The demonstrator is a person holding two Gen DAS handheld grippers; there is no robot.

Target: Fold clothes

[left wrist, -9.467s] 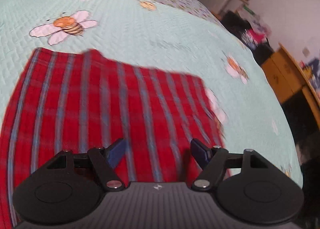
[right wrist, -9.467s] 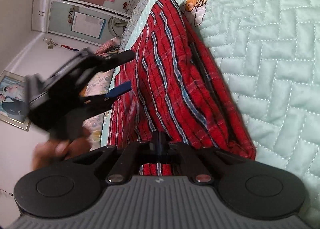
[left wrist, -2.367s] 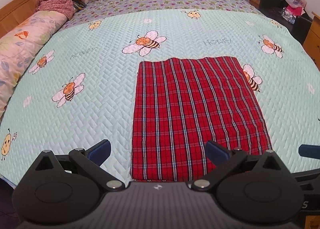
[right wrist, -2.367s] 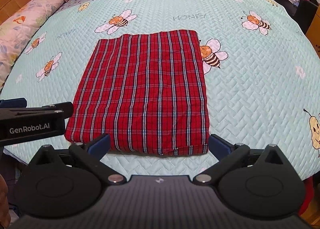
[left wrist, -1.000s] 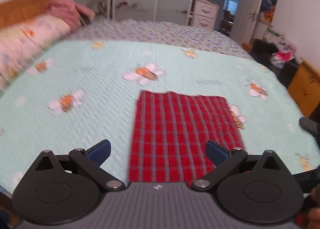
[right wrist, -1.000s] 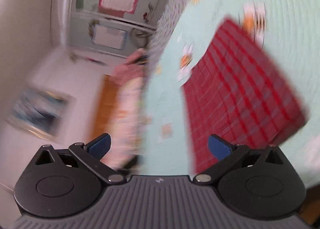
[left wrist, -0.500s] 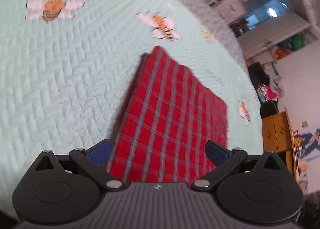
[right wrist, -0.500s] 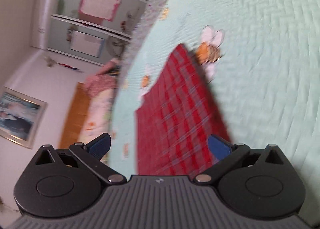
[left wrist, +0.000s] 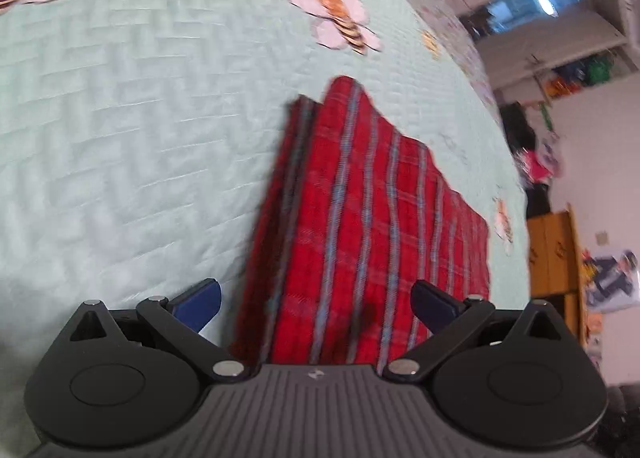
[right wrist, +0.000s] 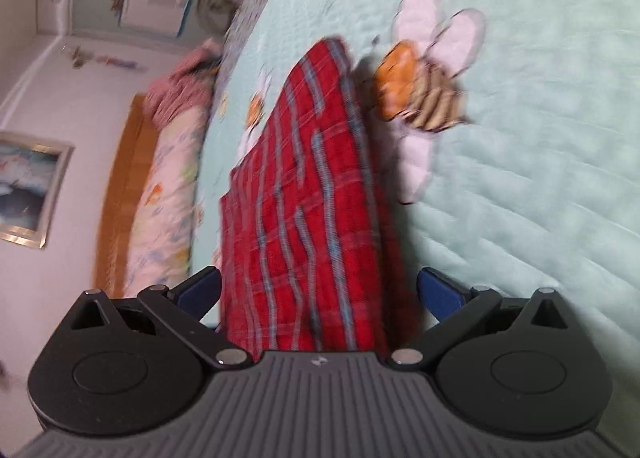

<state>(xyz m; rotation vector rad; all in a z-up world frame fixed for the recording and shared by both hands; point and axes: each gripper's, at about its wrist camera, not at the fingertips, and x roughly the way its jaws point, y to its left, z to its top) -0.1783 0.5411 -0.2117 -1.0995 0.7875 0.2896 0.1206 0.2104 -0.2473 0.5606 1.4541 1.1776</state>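
Since both grippers, left gripper (left wrist: 316, 300) and right gripper (right wrist: 319, 290), straddle the folded red plaid garment's (left wrist: 360, 226) near corners spread wide, another fold looks likely.

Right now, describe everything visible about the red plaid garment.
The red plaid garment is woven cloth, red with blue-grey stripes, folded into a flat rectangle several layers thick; the layered edge shows in the left wrist view. It lies on the mint quilted bee bedspread. Both hand-held grippers, left and right, stand open at its near end, not clamping it.
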